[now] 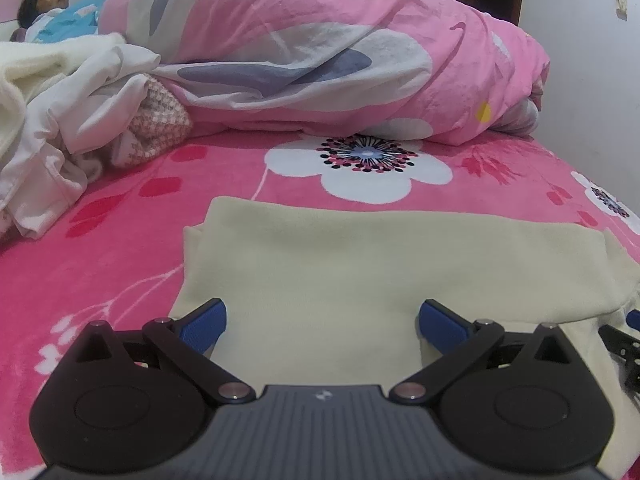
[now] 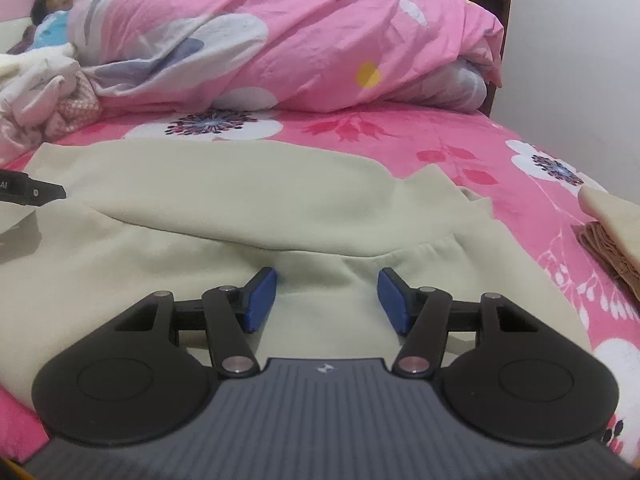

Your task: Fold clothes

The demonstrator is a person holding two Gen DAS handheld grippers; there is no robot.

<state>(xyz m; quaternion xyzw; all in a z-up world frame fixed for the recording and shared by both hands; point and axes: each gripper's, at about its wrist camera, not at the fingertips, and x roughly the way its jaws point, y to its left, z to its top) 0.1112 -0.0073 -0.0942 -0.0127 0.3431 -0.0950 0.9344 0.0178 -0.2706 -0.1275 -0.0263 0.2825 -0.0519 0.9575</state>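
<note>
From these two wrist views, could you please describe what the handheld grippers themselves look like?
Both match: the left gripper and right gripper each have a ribbed dark grey body with a small pale logo, black linkage arms on silver pivot pins, round black side housings, and blue textured finger pads. No cables or sleeves show.

Cream garment point(image 2: 248, 200); pink floral bedsheet point(image 1: 100, 264); pink quilt point(image 1: 320, 40), grey-white blotches; blue pads point(image 2: 262, 300).

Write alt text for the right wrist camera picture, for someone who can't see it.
An open two-finger right gripper hovers over a cream garment spread on a pink flowered bedsheet. Behind lies a bunched pink duvet; folded clothes sit at right.
</note>
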